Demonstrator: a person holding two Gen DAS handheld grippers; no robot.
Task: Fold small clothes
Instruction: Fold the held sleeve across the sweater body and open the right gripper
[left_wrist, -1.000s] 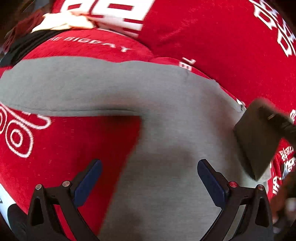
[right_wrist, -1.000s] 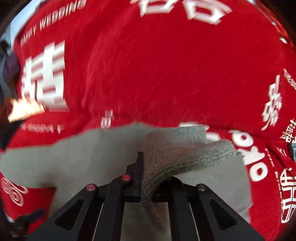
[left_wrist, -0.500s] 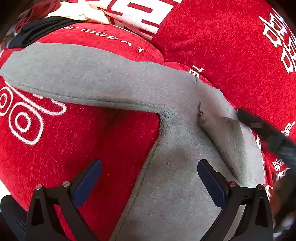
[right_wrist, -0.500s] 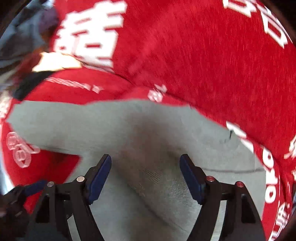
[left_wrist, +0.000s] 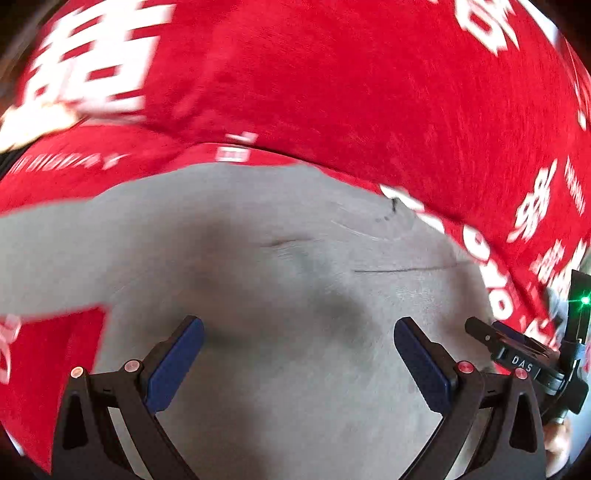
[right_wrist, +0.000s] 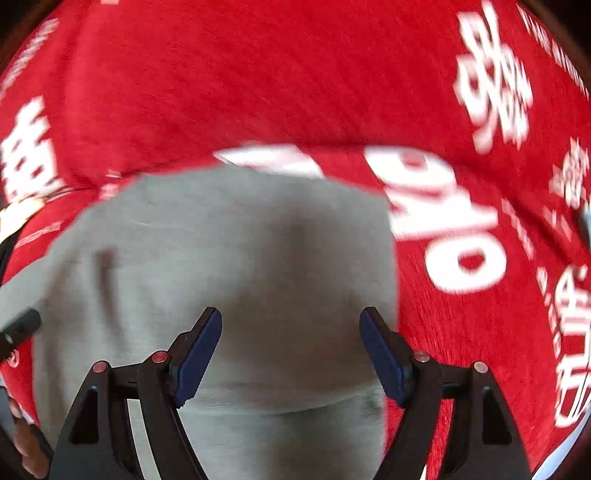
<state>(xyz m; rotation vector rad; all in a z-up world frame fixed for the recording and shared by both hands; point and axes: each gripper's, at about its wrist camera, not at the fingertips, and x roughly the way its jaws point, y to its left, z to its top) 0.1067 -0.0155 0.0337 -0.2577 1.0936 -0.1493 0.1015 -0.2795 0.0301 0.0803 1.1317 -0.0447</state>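
Note:
A grey knit garment (left_wrist: 280, 266) lies flat on a red cloth with white lettering; one sleeve runs off to the left in the left wrist view. My left gripper (left_wrist: 299, 350) is open and empty, just above the garment's body. My right gripper (right_wrist: 291, 347) is open and empty over the garment (right_wrist: 240, 251) near its right edge, with a fold line across the cloth below it. The right gripper's body also shows at the right edge of the left wrist view (left_wrist: 532, 362).
The red cloth (left_wrist: 332, 92) rises behind the garment like a cushion back. A pale and dark bundle of other clothes (left_wrist: 22, 125) lies at the far left. The left gripper's finger tip shows at the left edge of the right wrist view (right_wrist: 18, 328).
My right gripper let go of the grey cuff it held and opened. The folded part now lies flat. Both grippers have shifted right along the garment.

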